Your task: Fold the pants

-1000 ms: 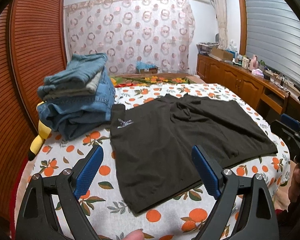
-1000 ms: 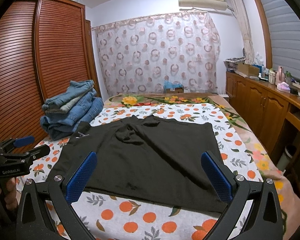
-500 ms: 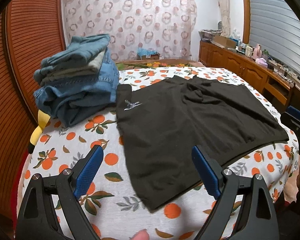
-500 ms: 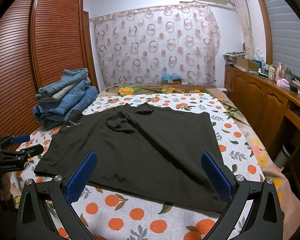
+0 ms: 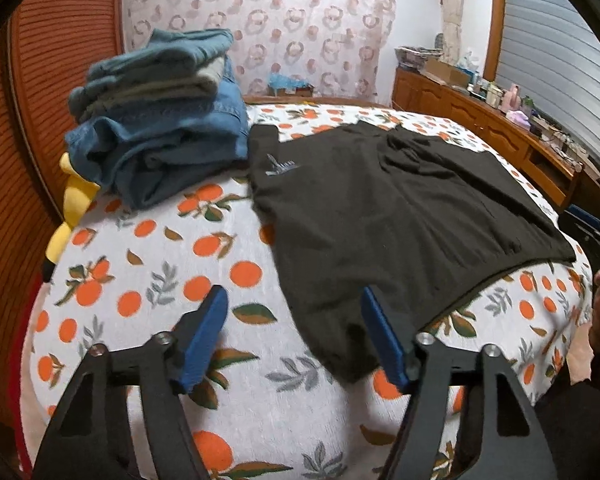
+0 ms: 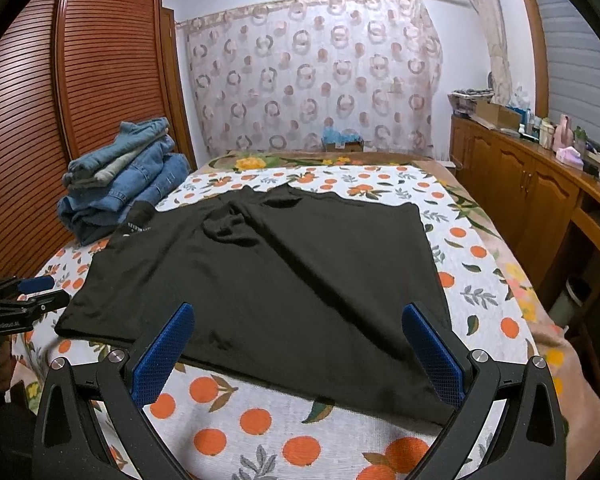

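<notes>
Black pants (image 5: 380, 216) spread flat on the bed (image 5: 148, 280), over the orange-print sheet. Not folded yet. Looks like the first step: getting hold of the near edge to start the fold.

Left gripper (image 5: 294, 328) low at the near left corner of the pants. Fingers (image 5: 204, 336) fairly wide but closing now. Right finger over the corner cloth, left finger over bare sheet, corner partly in the gap, no pinch yet. Next move probably calls for sliding a bit more onto the corner, squeezing tight, then lifting.

Right gripper (image 6: 296, 340) over the near edge of the pants, nearer the right corner. Fingers (image 6: 164, 352) wide apart, nothing held, cloth between and under them. Likely needs to drop down and pinch too.

Stack of blue jeans (image 5: 160, 116) at the far left of the bed, just beside the pants. Yellow soft toy (image 5: 74, 200) peeking out under the stack. Curtain (image 6: 312, 76) far behind.
</notes>
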Demonstrator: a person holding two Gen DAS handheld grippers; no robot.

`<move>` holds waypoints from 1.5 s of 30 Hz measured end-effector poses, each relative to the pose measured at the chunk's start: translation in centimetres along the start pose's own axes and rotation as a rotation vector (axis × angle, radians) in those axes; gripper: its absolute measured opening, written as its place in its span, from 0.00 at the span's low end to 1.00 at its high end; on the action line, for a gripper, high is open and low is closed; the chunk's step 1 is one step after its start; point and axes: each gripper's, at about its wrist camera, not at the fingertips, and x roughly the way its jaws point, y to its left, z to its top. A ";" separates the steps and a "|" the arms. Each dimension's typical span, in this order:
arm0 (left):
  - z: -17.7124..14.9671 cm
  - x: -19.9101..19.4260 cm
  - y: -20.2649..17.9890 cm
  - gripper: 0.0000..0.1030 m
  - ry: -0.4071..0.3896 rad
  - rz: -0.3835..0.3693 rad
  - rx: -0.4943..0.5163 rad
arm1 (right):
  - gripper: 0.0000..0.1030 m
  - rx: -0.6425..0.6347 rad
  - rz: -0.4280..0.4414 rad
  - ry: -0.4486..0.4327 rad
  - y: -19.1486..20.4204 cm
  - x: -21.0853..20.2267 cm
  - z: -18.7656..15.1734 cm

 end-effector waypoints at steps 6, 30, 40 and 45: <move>-1.0 0.3 -0.1 0.48 0.040 -0.046 0.003 | 0.99 0.000 0.004 0.019 -0.3 0.1 0.2; 2.2 -0.6 -3.4 0.03 -0.020 -0.118 0.116 | 0.81 -0.038 0.041 0.044 -0.1 0.7 0.7; 6.8 -0.4 -6.9 0.03 -0.085 -0.170 0.193 | 0.53 -0.032 0.040 0.047 -0.8 0.5 0.8; 8.6 -0.3 -8.7 0.03 -0.101 -0.198 0.230 | 0.48 -0.014 0.026 0.042 -1.7 -0.1 0.8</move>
